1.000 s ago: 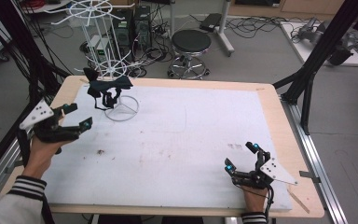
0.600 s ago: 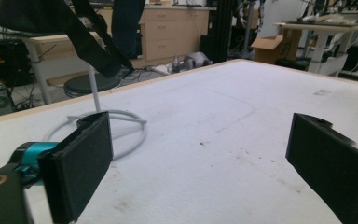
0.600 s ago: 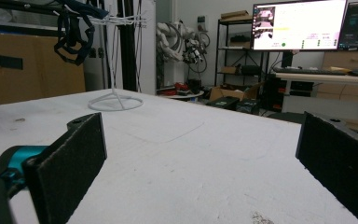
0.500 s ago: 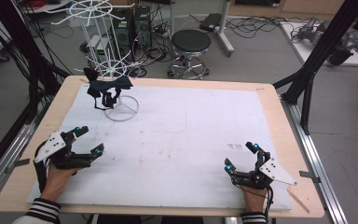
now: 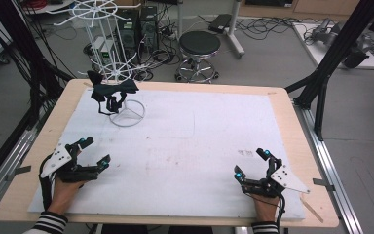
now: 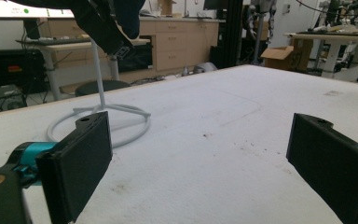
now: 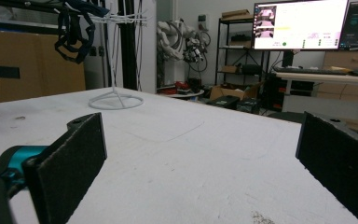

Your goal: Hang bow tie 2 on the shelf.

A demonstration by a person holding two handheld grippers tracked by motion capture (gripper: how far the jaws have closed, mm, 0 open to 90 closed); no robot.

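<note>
Showing monitors [image 7: 300,24] behind the stand [image 7: 115,100].

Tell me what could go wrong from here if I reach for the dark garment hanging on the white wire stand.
1. The white wire stand looks light on its thin ring base; tugging the dark garment could tip or drag it.
2. The garment's straps loop around the stand's arms, so they may snag rather than slide off.
3. Both the left gripper and the right gripper sit low near the table's front edge, jaws open and empty; the reach is long and could knock the stand.
</note>
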